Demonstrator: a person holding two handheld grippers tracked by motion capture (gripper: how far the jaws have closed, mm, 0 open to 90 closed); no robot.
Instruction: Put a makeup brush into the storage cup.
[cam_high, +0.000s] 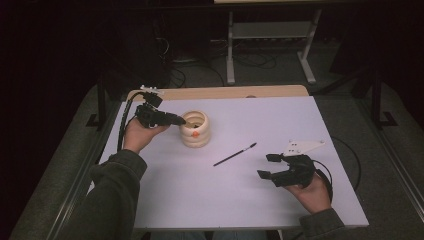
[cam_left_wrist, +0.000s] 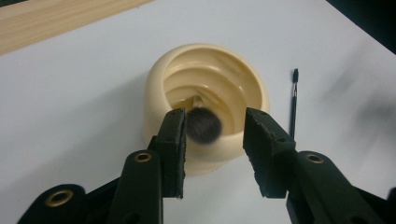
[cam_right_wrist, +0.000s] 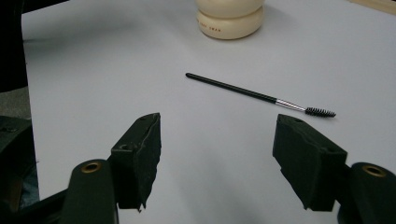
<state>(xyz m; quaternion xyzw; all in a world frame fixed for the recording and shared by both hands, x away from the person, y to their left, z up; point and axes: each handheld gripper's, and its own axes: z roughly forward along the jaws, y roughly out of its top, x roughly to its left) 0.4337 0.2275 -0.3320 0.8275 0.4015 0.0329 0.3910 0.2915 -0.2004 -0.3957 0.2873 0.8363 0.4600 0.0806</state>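
Observation:
A cream ribbed cup stands on the white table top left of the middle. My left gripper hovers over the cup's rim, jaws open. A fluffy grey brush head stands up inside the cup, blurred, between the jaws and close to the left one; I cannot tell if they touch. A thin black spoolie brush lies flat to the right of the cup. My right gripper rests low near the front right, open and empty, with the spoolie brush ahead of it.
A strip of bare wood runs along the table's far edge. Behind the table stand grey metal frame legs and cables on a dark floor. The spoolie brush also lies beyond the cup in the left gripper view.

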